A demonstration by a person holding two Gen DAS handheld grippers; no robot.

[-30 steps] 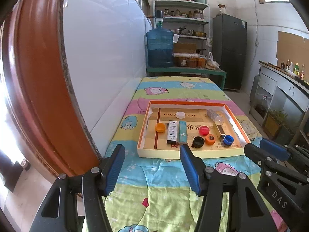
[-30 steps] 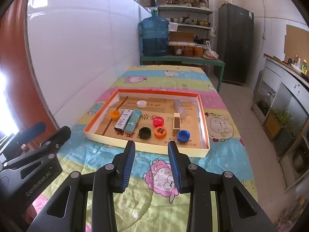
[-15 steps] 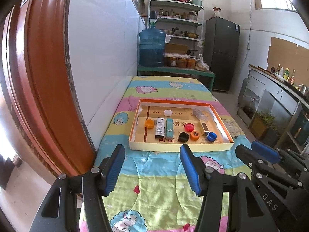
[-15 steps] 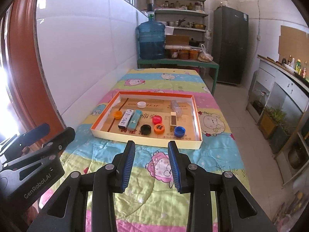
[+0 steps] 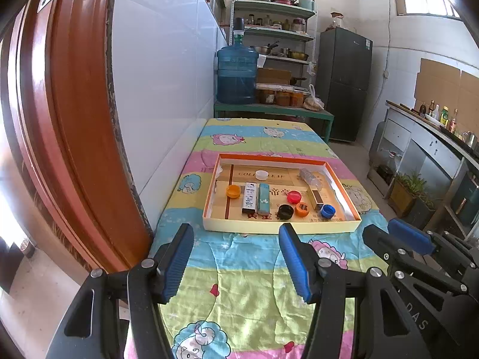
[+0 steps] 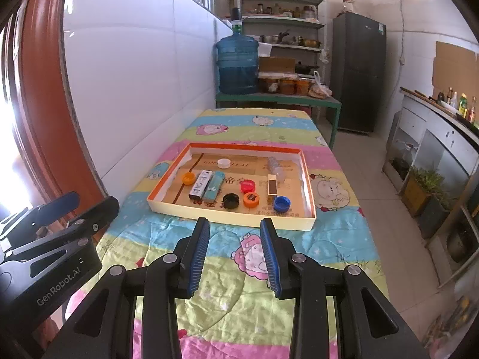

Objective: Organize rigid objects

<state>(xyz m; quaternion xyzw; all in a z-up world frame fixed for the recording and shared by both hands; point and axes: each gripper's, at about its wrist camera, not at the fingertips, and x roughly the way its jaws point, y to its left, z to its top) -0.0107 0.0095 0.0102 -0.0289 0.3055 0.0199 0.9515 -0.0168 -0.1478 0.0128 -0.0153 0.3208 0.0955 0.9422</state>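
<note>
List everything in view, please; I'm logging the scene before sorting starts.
tray: 1, orange-rimmed cream, on the quilt
quilt: 1, striped cartoon print, covers the table
bottle caps: 6, in the tray: white, orange, red, black, orange with dark mark, blue
flat boxes: 2, white-black and teal, side by side, tray left
small dark box: 1, tray right
clear bottle: 1, lying, tray back right
water jug: 1, blue, green bench behind
left hand-held gripper: open, empty
right hand-held gripper: open, empty

Striped cartoon-sheep cloth, pink, yellow, blue, green. Tray with orange rim, cream outer wall. Caps: orange, white, red, black, blue. Blue water jug far. Gripper pads blue.
</note>
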